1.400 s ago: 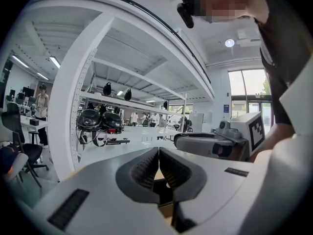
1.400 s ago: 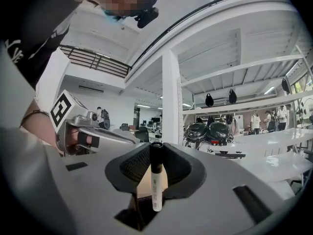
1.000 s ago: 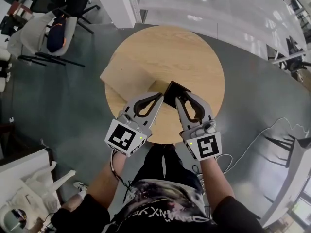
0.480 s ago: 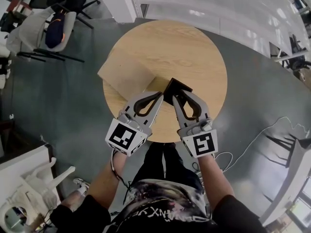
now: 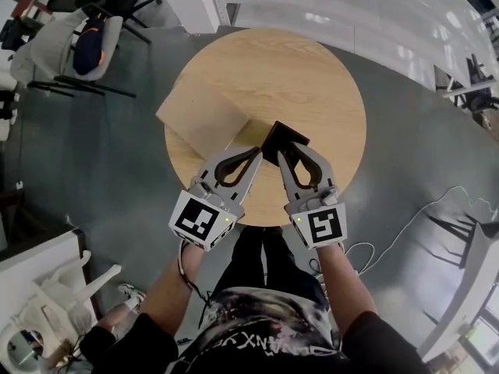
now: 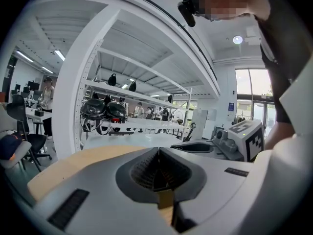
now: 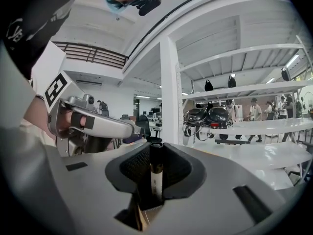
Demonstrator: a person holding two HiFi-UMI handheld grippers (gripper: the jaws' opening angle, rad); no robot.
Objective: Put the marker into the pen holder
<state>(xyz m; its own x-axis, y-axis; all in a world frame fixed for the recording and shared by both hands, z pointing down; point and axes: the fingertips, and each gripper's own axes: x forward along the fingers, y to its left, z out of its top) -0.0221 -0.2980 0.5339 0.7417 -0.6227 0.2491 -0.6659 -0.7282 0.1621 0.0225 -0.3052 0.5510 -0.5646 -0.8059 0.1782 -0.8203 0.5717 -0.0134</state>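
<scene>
In the right gripper view a marker with a black cap and white body stands upright between the jaws of my right gripper, which is shut on it. In the head view the right gripper has its tips at the near edge of the black pen holder on the round wooden table. The marker itself is hidden there. My left gripper sits just left of the holder, jaws shut with nothing between them.
A flat light-brown board lies on the table's left part, overhanging its edge. Chairs stand on the floor at the far left, and white shelving runs behind the table. A cable lies on the floor to the right.
My right gripper has sunk a little with the marker still in it, staying at the holder. The left gripper has kept its place.
</scene>
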